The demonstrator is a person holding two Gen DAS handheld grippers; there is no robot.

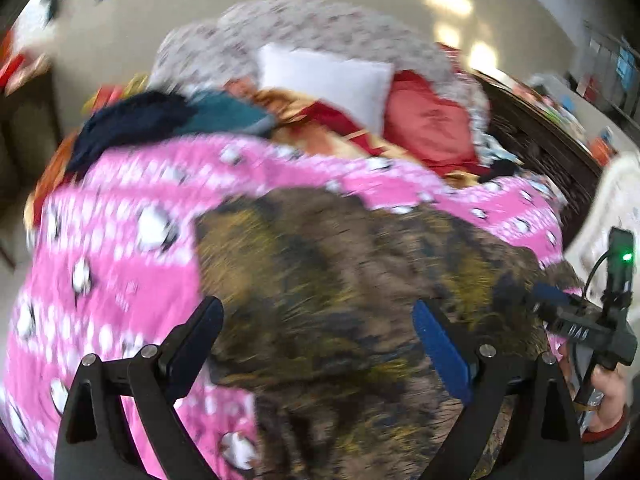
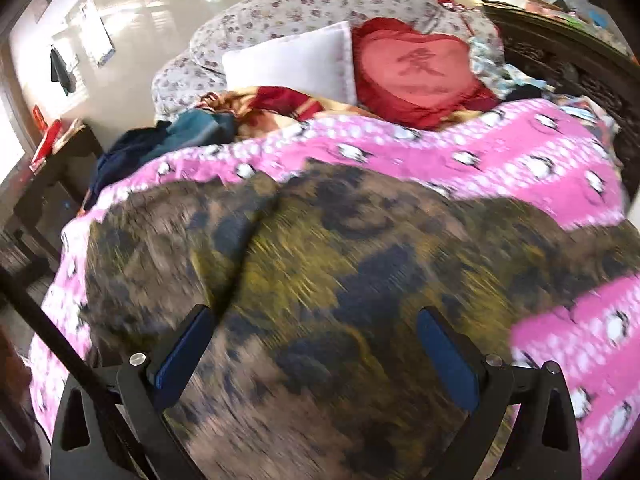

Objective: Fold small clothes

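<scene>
Hovering wide open (holding nothing), left tool (image 1: 318, 344) and right tool (image 2: 316, 350) over camouflage garment (image 2: 340, 272).

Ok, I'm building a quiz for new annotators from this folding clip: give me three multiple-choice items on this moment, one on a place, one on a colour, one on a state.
1. Where does the brown-and-olive camouflage-patterned garment lie?
A. On the pink penguin-print blanket
B. On the floor
C. On the white pillow

2. What colour is the heart-shaped cushion?
A. Blue
B. Red
C. Yellow

3. How do the left gripper and right gripper stand?
A. Both shut on cloth
B. One open, one shut
C. Both open, holding nothing

Key: 1 A, pink blanket shows around the garment's edges in both views. 2 B, the cushion beside the white pillow is red. 3 C, each wrist view shows its fingers spread wide with no cloth pinched between them.
</scene>
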